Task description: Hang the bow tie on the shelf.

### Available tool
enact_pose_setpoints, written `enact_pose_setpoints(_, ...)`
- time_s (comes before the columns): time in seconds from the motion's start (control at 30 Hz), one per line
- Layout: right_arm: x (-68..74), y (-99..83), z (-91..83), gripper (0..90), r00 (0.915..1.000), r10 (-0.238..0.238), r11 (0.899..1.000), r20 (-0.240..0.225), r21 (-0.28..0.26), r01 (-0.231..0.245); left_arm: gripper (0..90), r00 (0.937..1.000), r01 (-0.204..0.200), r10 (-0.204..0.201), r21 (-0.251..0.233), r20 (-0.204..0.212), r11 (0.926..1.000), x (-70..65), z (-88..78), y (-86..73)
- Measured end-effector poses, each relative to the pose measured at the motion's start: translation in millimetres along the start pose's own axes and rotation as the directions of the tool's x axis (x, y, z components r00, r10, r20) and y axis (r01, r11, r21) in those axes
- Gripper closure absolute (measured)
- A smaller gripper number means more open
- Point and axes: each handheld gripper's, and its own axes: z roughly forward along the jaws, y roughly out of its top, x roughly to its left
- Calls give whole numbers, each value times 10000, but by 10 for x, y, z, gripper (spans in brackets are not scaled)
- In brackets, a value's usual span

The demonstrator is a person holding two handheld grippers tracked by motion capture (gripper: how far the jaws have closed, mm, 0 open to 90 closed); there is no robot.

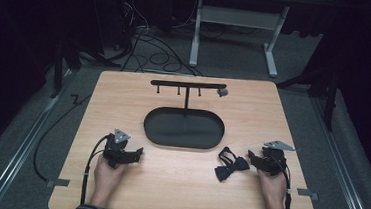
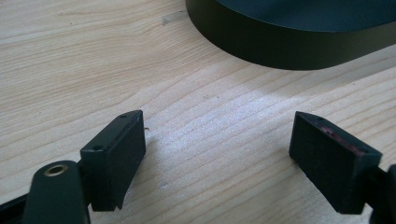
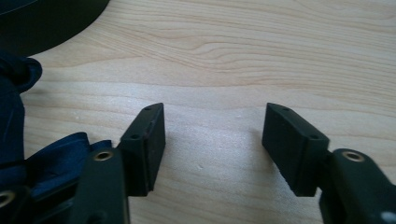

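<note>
A dark navy bow tie (image 1: pixel 231 166) lies on the wooden table (image 1: pixel 177 184), just in front of the right end of a black oval tray (image 1: pixel 184 128). A black T-shaped stand (image 1: pixel 188 85) with small hooks rises behind the tray. My right gripper (image 1: pixel 252 159) rests on the table right beside the bow tie, open, nothing between its jaws. In the right gripper view the bow tie (image 3: pixel 28 154) lies left of the gripper (image 3: pixel 212 140). My left gripper (image 1: pixel 138 154) sits open at the front left; in the left gripper view it (image 2: pixel 217 144) faces the tray's wall (image 2: pixel 280 49).
A small grey object (image 1: pixel 222 92) hangs at the right end of the stand's bar. Cables trail from both grippers off the table's front. Beyond the table are floor cables (image 1: pixel 152 52) and a white frame (image 1: pixel 236 33).
</note>
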Motion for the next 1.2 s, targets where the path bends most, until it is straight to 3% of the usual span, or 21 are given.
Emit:
enact_pose_setpoints(0.13,-12,-6,-9,461,10000,52,10000,25,-31,-52,189,10000,5,-5,-2,-4,10000,0,0,0)
enact_pose_setpoints(0.37,1,-23,-115,513,9990,-2,9990,-442,-445,-17,189,10000,21,-21,-18,-11,10000,-2,1,0)
enact_pose_setpoints(0.57,-9,-33,-249,553,9950,245,9974,-972,-646,-308,189,10000,22,-22,-19,-5,10000,-2,1,0)
enact_pose_setpoints(0.9,24,-94,-393,578,9876,528,9944,-1480,-831,-656,189,10000,13,-13,-11,-7,10000,-1,1,0)
enact_pose_setpoints(1.2,151,-127,-499,604,9810,277,9951,-1920,-880,-454,189,10000,23,-23,-20,-7,10000,-2,1,0)
